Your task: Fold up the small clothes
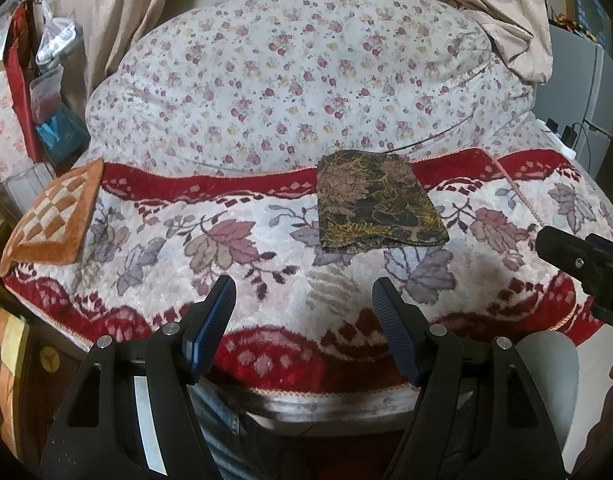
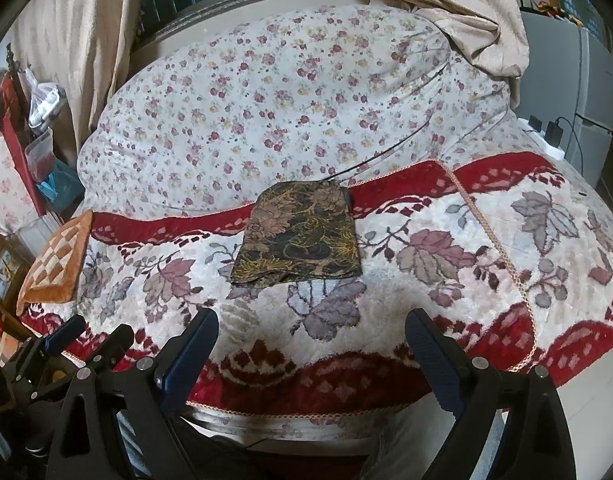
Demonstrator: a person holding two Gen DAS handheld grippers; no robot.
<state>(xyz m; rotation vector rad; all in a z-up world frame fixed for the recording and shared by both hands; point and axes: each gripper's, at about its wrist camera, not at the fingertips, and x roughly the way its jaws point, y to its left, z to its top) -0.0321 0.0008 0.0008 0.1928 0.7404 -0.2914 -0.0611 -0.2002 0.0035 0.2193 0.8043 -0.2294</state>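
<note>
A dark cloth with a gold and brown flower print (image 1: 376, 200) (image 2: 300, 236) lies folded into a flat rectangle on the red and white leaf-patterned blanket (image 1: 226, 264) (image 2: 446, 280). My left gripper (image 1: 304, 292) hangs open over the blanket's near part, short of the cloth, with nothing between its blue pads. My right gripper (image 2: 312, 326) is open too, also short of the cloth and empty. The right gripper's black tip (image 1: 574, 254) shows at the right edge of the left wrist view; the left gripper (image 2: 90, 338) shows at the lower left of the right wrist view.
A floral quilt (image 1: 298, 80) is heaped behind the cloth. An orange checked mat (image 1: 56, 220) lies at the blanket's left end. Bags and boxes (image 1: 54, 92) stand at the left, beige curtains (image 1: 498, 12) hang behind, and a grey cabinet (image 1: 578, 92) with plugs is at the right.
</note>
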